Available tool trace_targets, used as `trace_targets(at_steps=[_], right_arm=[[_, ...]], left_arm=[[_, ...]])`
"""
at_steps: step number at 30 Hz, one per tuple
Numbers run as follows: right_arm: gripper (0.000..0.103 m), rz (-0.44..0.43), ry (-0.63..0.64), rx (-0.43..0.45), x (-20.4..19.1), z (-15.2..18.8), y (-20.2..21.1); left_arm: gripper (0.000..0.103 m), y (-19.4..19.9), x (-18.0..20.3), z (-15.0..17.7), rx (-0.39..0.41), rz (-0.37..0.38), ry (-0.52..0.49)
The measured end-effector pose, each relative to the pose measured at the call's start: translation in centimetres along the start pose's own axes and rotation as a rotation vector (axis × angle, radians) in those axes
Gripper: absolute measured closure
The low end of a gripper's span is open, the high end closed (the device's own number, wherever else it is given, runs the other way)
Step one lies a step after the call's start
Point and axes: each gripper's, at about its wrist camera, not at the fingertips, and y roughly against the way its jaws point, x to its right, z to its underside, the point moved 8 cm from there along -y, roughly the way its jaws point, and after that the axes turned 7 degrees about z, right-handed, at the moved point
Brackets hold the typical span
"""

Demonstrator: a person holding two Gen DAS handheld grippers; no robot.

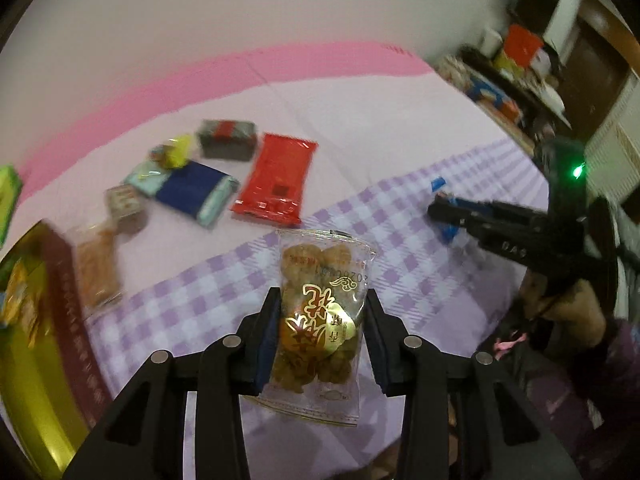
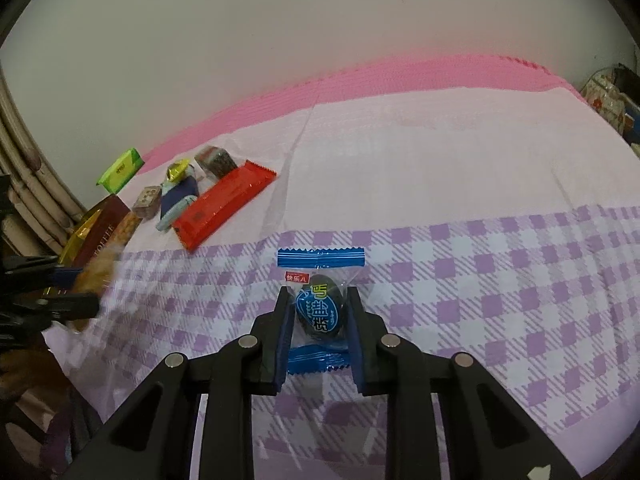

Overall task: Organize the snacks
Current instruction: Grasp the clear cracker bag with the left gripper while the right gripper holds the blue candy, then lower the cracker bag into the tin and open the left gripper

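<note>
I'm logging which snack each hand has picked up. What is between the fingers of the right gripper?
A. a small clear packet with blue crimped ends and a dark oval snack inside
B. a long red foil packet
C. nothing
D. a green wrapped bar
A: in the right wrist view the right gripper is closed on the small clear packet with blue crimped ends, above the purple checked cloth.

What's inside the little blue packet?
One dark, egg-shaped snack shows through the clear middle of the blue packet, which the right gripper holds. A blue label covers most of it, so what kind of snack it is cannot be told.
</note>
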Motion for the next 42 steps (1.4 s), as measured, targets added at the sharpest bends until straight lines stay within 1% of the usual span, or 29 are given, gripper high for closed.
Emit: trace_targets(at_steps=[3, 5, 6, 10, 15, 18, 22, 24, 27, 29, 34, 42], right_arm=[[0.081, 0.015, -0.005, 0.017, 0.3, -0.1, 0.4], [0.081, 0.031, 0.002, 0.027, 0.3, -0.2, 0.6], [0.081, 0.039, 0.009, 0.029, 0.2, -0.2, 0.6], [0.081, 0.060, 0.030, 0.036, -0.2, -0.3, 0.7], [0.081, 0.082, 0.041, 0.037, -0.4, -0.2, 0.6], [0.081, 0.093, 0.050, 0.036, -0.6, -0.2, 0.4], [0.081, 0.104, 0.054, 0.034, -0.6, -0.2, 0.3], [0.081, 0.107, 0.053, 0.032, -0.6, -0.2, 0.2], [0.081, 0.112, 0.057, 0.031, -0.6, -0.2, 0.2], [0.081, 0.116, 0.058, 0.029, -0.6, -0.2, 0.1], [0.080, 0.117, 0.054, 0.023, -0.4, -0.1, 0.0], [0.080, 0.118, 0.051, 0.018, -0.4, -0.1, -0.1]], left_arm=[[0.063, 2.6, -1.2, 0.5, 0.050, -0.044, 0.057], [0.063, 4.5, -2.7, 1.0, 0.084, -0.101, 0.095], [0.063, 4.8, -2.9, 1.1, 0.096, -0.118, 0.110], [0.063, 7.8, -6.0, 2.0, 0.170, -0.191, 0.200], [0.063, 10.4, -9.7, 3.1, 0.214, -0.300, 0.258], [0.063, 11.6, -11.5, 3.7, 0.222, -0.345, 0.275], [0.063, 12.7, -13.7, 4.6, 0.229, -0.438, 0.273], [0.063, 13.1, -14.8, 5.0, 0.232, -0.471, 0.284], [0.063, 13.3, -16.3, 5.4, 0.237, -0.494, 0.310], [0.063, 13.0, -17.5, 5.9, 0.222, -0.525, 0.315], [0.063, 12.2, -19.9, 6.8, 0.190, -0.561, 0.338], [0.063, 11.9, -22.5, 7.1, 0.165, -0.621, 0.345]])
